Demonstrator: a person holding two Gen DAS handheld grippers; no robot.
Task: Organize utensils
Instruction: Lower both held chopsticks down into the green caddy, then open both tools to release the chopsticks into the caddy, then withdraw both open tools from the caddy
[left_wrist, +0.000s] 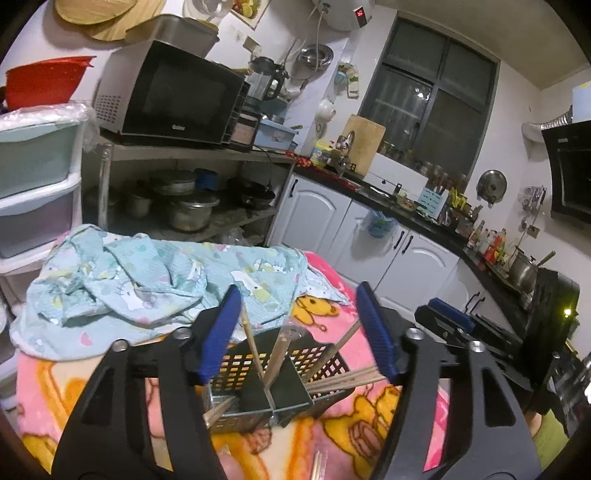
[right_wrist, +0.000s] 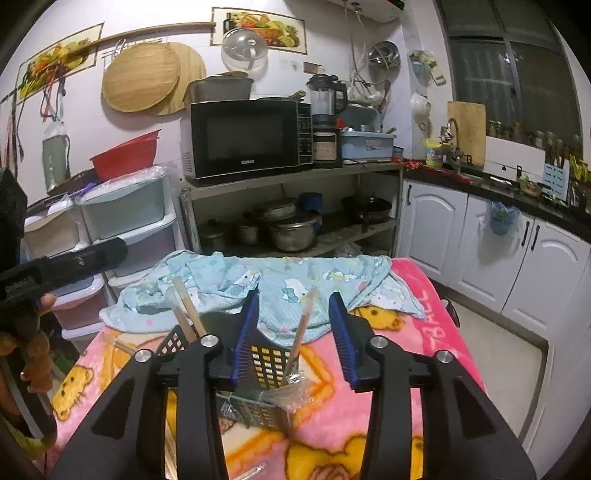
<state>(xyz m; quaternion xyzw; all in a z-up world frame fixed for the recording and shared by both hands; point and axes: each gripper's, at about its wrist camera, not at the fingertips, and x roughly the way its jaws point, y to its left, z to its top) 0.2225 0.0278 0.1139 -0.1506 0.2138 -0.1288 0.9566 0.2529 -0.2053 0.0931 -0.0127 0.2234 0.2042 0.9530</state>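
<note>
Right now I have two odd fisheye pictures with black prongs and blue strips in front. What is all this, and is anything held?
Each picture comes from a camera on a hand-held gripper, looking along its two blue-padded fingers. One shows the left gripper, the other the right gripper. Both are open, over a black perforated utensil caddy holding wooden chopsticks. It stands on a pink cartoon blanket, with a light blue cloth behind. Nothing is held.

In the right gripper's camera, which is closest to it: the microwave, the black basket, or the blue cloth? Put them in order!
1. Black basket: right under the right gripper, on the pink blanket.
2. Blue cloth: just behind the basket.
3. Microwave: far back on the shelf.
</note>
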